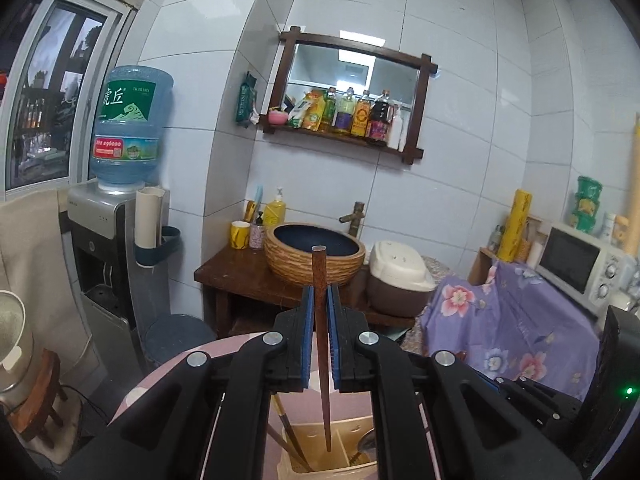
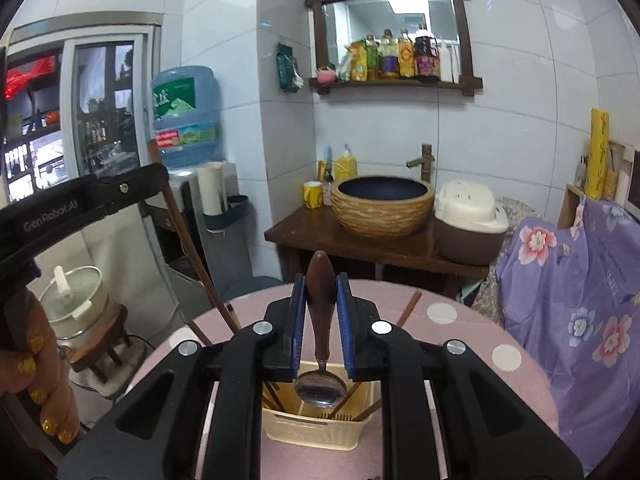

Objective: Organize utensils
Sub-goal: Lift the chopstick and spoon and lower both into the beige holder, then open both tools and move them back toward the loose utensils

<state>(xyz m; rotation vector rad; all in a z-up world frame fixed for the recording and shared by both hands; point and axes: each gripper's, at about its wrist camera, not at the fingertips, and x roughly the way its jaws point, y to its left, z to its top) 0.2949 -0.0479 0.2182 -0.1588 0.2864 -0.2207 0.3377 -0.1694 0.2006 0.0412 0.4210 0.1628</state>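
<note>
Left gripper (image 1: pixel 319 340) clamps a chopstick (image 1: pixel 321 344), tip above the cream holder (image 2: pixel 318 426). Right gripper (image 2: pixel 320 320) clamps a spoon (image 2: pixel 321 360), bowl above that holder. Risk: narrow grips let either swing, missing its compartment.

We see a dark brown chopstick (image 1: pixel 320 320) and a brown-handled, silver-bowled spoon (image 2: pixel 320 360) between blue pads (image 2: pixel 299 328), a cream utensil basket (image 2: pixel 316 428) on a pink, white-dotted tablecloth (image 2: pixel 460 344), and a purple cloth (image 2: pixel 568 280) with pink and blue flowers.
</note>
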